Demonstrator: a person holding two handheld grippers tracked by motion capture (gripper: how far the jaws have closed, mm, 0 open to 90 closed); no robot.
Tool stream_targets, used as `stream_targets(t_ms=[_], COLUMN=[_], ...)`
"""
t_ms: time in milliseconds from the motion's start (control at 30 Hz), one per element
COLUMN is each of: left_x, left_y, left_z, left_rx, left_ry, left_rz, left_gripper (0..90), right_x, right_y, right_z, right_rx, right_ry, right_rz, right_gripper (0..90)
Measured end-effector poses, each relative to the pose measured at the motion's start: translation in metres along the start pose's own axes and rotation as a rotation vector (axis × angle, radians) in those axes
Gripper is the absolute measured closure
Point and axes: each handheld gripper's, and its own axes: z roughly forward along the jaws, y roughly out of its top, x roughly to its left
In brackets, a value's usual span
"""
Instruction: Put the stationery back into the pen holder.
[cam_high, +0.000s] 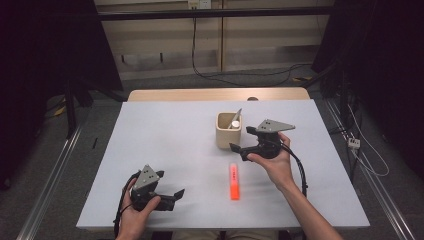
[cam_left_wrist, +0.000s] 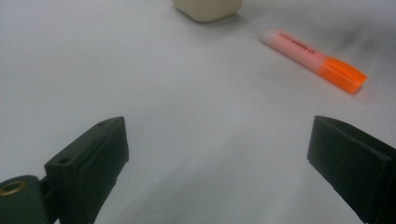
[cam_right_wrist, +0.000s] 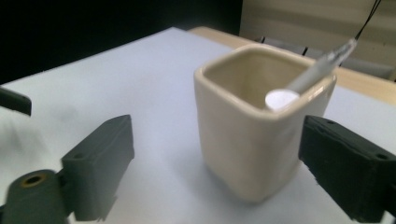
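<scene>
A cream square cup (cam_high: 228, 131) stands near the middle of the white table (cam_high: 165, 130), and a grey pen with a white end (cam_high: 235, 120) leans inside it. An orange highlighter (cam_high: 234, 181) lies flat in front of the cup, pointing toward the person. My right gripper (cam_high: 241, 139) is open just right of the cup. In the right gripper view the cup (cam_right_wrist: 243, 140) and the pen (cam_right_wrist: 317, 70) sit close ahead of the open gripper (cam_right_wrist: 215, 125). My left gripper (cam_high: 175, 199) rests open near the front left. Its own view shows the gripper (cam_left_wrist: 218, 126) empty, with the highlighter (cam_left_wrist: 313, 60) and the cup (cam_left_wrist: 208, 8) farther off.
A wooden strip (cam_high: 215, 94) runs along the table's far edge. Dark curtains stand at both sides, and cables (cam_high: 240, 75) trail on the floor behind. A metal rail (cam_high: 50, 175) runs beside the table on the left.
</scene>
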Motion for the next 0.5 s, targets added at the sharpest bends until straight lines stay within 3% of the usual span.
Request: stream_targets(t_ms=[233,500], left_x=[0.000,0.000], left_y=[0.000,0.000], left_z=[0.000,0.000], left_rx=[0.000,0.000], left_ry=[-0.002,0.001], left_rz=[-0.002,-0.002], left_gripper=[5.3,5.3], right_x=[0.006,0.015], right_y=[-0.015,-0.019], right_z=[-0.010,-0.019], right_rx=[0.021,0.021], right_ry=[-0.006,0.012], right_rz=[-0.011,-0.024], right_gripper=[9.1,6.9])
